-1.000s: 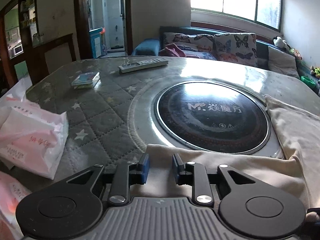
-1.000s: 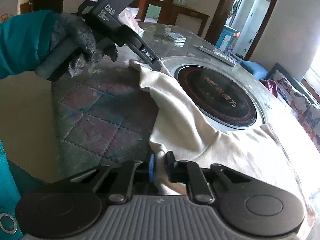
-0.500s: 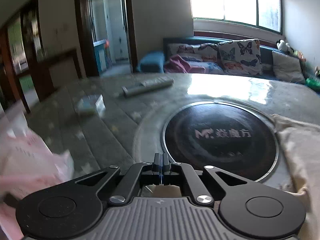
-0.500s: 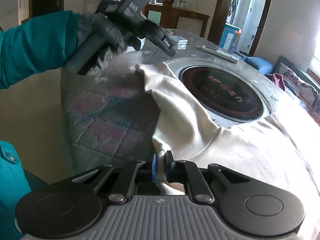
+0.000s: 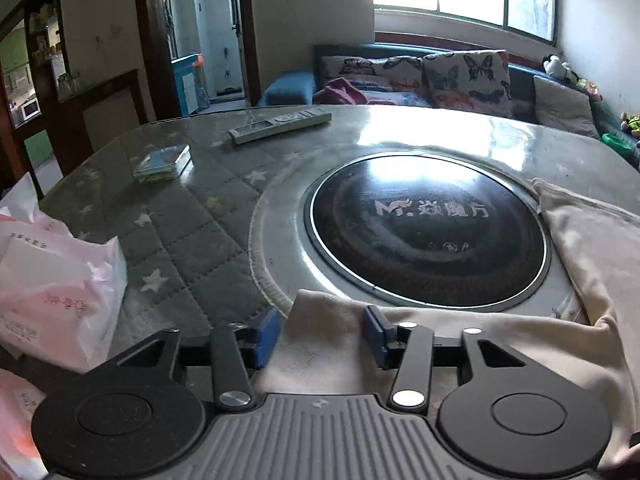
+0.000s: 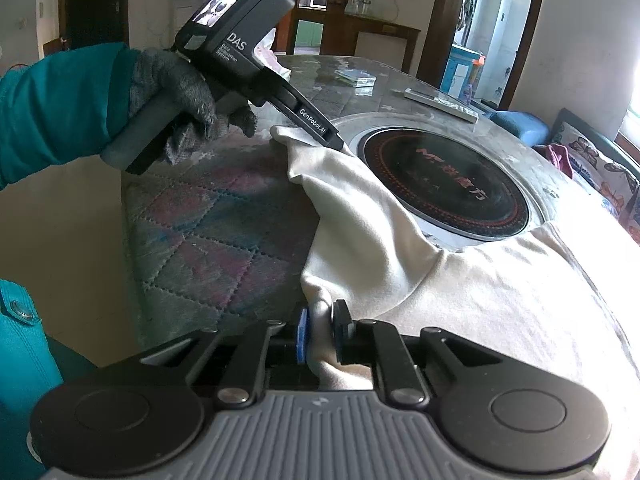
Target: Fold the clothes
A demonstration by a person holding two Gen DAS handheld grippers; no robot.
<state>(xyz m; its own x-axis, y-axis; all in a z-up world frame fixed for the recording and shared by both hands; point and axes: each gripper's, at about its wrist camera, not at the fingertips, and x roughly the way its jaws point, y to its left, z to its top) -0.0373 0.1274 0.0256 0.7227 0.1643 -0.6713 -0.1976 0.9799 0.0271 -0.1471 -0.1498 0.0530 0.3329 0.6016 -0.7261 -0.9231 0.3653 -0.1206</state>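
Item: cream soft-knit garment [image 6: 460, 280], spread over the near and right side of the round black glass hotplate [image 5: 428, 240] set into the table; one narrow part, probably a sleeve, runs along the hotplate's near rim toward the left.

Left gripper [image 5: 322, 330]: blue pads apart, jaws having just been opening. The sleeve end lies between them, not pinched. In the right wrist view its tips sit just over that end, beside the hotplate rim, held by a grey-gloved hand [image 6: 180, 108] with a teal sleeve.

Right gripper [image 6: 320, 336]: jaws nearly closed, pinching a bunched fold of the garment on the hotplate's near side, at the sleeve root.

Also on the table: grey star-quilted cover [image 5: 192, 240] left of the hotplate; silver remote control [image 5: 280, 124] and small pack of cards [image 5: 162, 162] beyond it; pink-and-white plastic bags [image 5: 60, 292] far left.

Handling note (judgement): the step appears to be re-taking the sleeve end. Close the left pads squarely on both layers near the cuff edge before lifting. Keep the right pinch firm as anchor, draw the sleeve taut, then lay it inward across the body without dragging cloth off the hotplate.
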